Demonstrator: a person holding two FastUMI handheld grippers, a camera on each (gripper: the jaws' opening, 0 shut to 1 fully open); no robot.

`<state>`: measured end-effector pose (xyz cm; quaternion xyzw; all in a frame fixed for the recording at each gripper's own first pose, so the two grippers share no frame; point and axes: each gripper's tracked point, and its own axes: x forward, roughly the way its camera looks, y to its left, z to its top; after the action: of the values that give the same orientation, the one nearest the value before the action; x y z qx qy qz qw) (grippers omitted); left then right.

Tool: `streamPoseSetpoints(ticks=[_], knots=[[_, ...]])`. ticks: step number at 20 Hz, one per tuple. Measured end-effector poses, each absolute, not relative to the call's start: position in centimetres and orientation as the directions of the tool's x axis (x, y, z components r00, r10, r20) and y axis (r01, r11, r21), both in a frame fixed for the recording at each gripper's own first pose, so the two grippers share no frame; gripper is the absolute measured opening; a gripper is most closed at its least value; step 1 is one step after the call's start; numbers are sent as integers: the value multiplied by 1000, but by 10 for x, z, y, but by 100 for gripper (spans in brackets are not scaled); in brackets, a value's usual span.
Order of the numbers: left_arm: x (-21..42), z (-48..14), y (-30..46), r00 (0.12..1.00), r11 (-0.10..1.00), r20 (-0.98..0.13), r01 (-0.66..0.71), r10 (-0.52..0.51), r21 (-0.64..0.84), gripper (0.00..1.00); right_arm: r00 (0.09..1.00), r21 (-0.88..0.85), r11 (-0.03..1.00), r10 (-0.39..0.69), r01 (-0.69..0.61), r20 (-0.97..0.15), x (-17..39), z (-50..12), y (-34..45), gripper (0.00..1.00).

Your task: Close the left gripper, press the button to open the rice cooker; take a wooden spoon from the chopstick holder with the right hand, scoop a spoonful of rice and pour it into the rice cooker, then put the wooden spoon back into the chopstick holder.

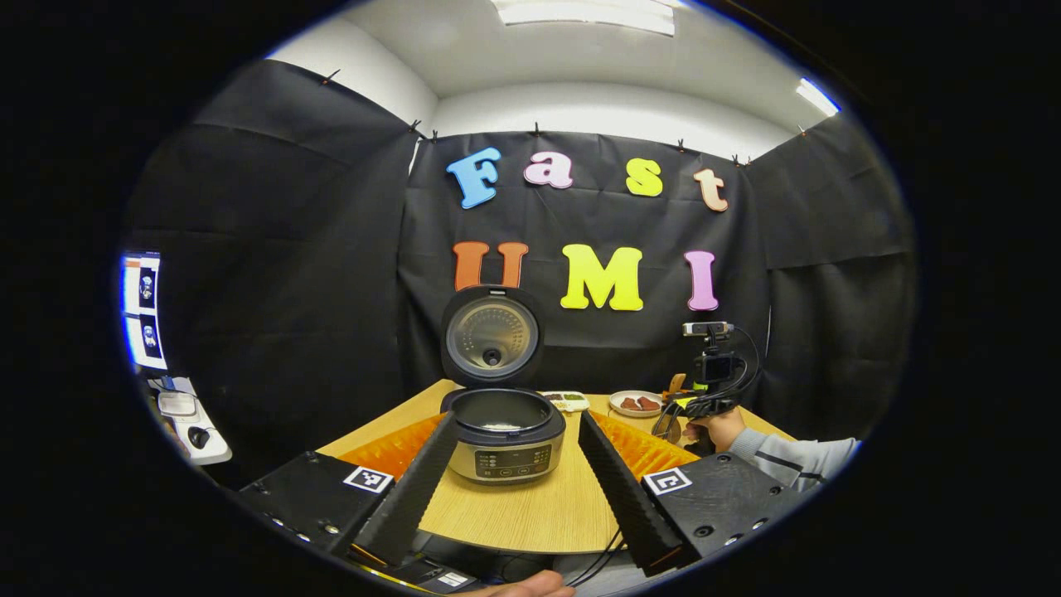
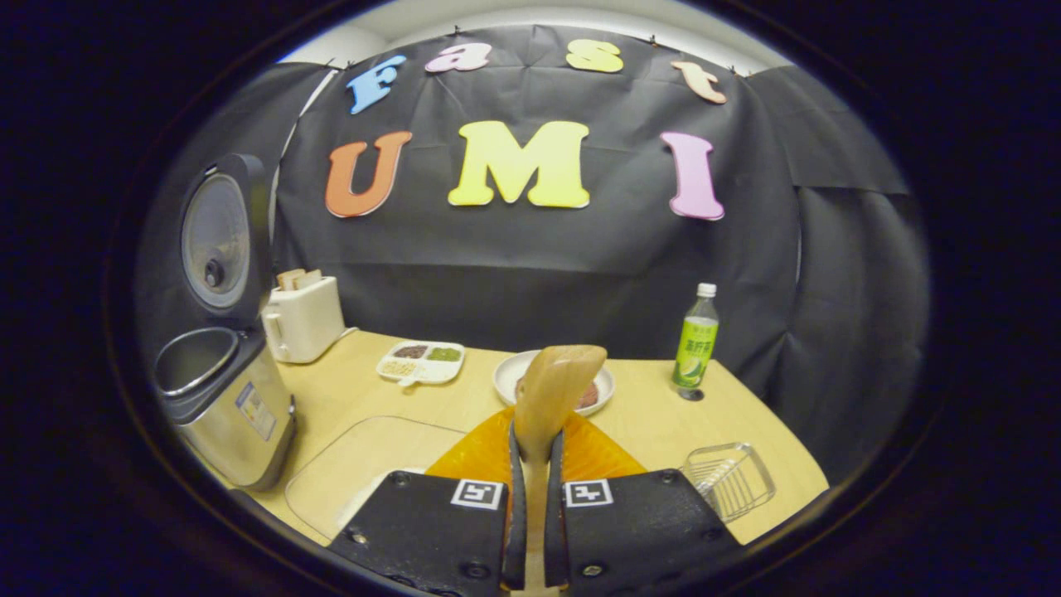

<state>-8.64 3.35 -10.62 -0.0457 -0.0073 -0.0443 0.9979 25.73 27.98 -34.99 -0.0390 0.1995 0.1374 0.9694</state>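
Observation:
The rice cooker (image 1: pixel 506 448) stands open on the wooden table, lid (image 1: pixel 491 336) raised upright, a little white showing in its pot. My left gripper (image 1: pixel 515 419) is open, its fingers spread wide either side of the cooker and short of it, holding nothing. My right gripper (image 2: pixel 535 439) is shut on the handle of a wooden spoon (image 2: pixel 557 383), whose bowl points up above the fingertips. In the right gripper view the cooker (image 2: pixel 224 406) stands far left. In the left gripper view the right gripper (image 1: pixel 704 398) and the hand (image 1: pixel 719 427) holding it are at the table's right.
Behind the cooker stands a white toaster (image 2: pixel 302 319). A divided snack tray (image 2: pixel 420 361), a plate of dark food (image 2: pixel 507 375) and a green bottle (image 2: pixel 695 340) line the back. A clear tray (image 2: pixel 365 456) lies front left, a wire basket (image 2: pixel 729 479) front right.

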Motion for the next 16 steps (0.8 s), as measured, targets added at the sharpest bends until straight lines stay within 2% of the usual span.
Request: streamPoseSetpoints(ticks=[3,8,14,16], knots=[[-88,-107,31,995,989,19,100,-98,-107,95,838,111,939,341,-326,-427,241,-350,300,14],[-90,-103,36,995,989,34,98,-94,-113,94,800,202,923,386,-329,-460,226,-351,314,14],[-88,-102,39,996,991,25,82,-80,-102,95,737,433,868,456,-243,-499,219,-355,324,14],[-89,-105,37,996,992,21,88,-87,-95,95,687,557,808,516,-192,-512,220,-357,325,14]])
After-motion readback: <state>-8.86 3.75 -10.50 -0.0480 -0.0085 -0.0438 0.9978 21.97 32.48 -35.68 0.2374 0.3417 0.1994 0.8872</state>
